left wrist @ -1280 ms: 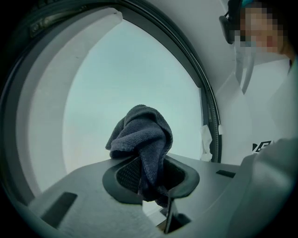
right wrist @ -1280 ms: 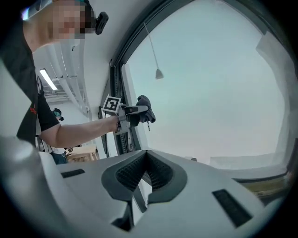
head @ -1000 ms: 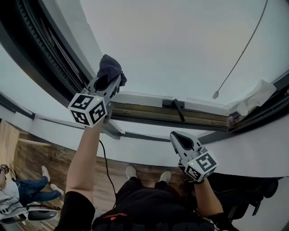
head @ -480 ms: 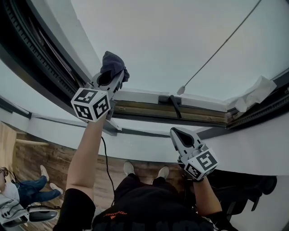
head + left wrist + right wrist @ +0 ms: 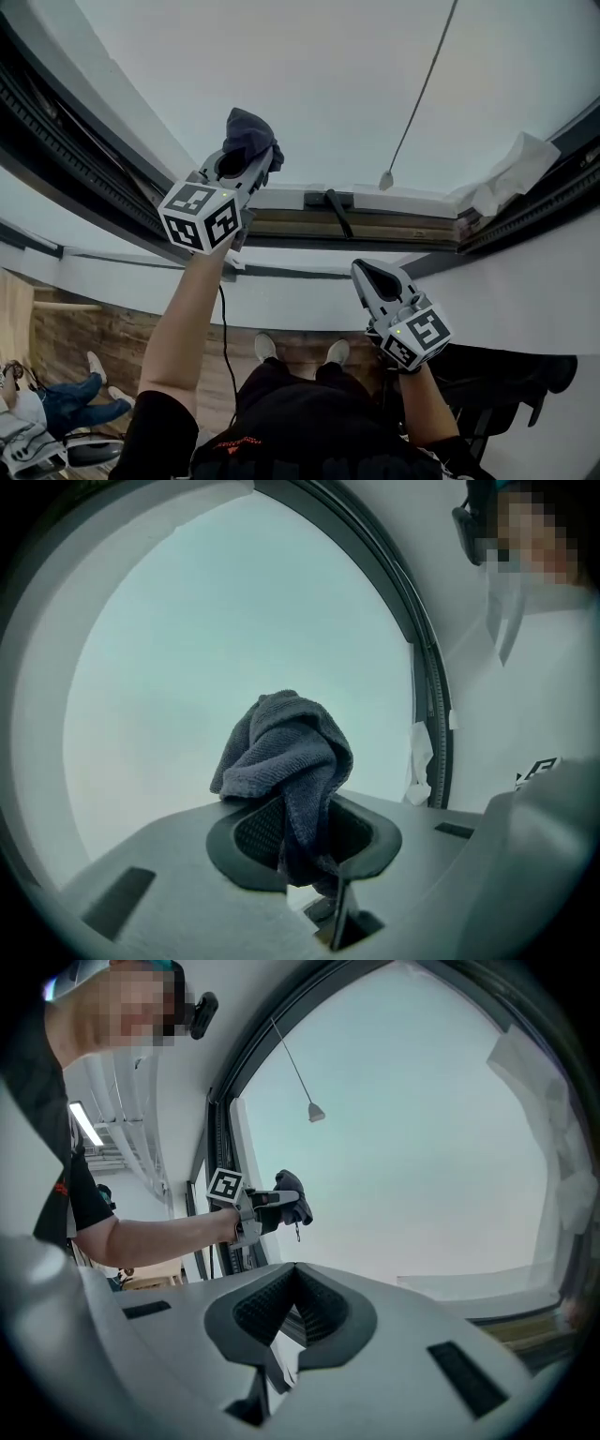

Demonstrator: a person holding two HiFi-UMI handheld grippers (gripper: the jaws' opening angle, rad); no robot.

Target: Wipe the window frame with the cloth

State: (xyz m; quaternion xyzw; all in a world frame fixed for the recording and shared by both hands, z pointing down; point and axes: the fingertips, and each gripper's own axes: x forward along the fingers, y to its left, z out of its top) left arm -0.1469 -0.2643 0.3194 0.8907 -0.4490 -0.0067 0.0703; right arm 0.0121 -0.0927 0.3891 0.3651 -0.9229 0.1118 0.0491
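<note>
Shifted rightward since a second ago, the left tool (image 5: 246, 161) stays clamped on the dark cloth (image 5: 249, 133), at the glass (image 5: 319, 75) just above the window frame (image 5: 375, 230). The right tool (image 5: 372, 274) hangs below the frame, jaws together and empty. Wood floor (image 5: 103, 328) lies beneath. Whether cloth and glass touch cannot be confirmed.

bunched dark grey cloth (image 5: 251, 136) clamped in the left gripper (image 5: 302, 834), near the window frame (image 5: 412, 232).

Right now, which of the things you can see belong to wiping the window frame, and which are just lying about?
For the job:
- dark cloth, clamped in the left hand-held gripper
- window frame

Just about:
- right hand-held gripper, shut and empty
- cord pull
- crumpled white sheet at the frame's right end
</note>
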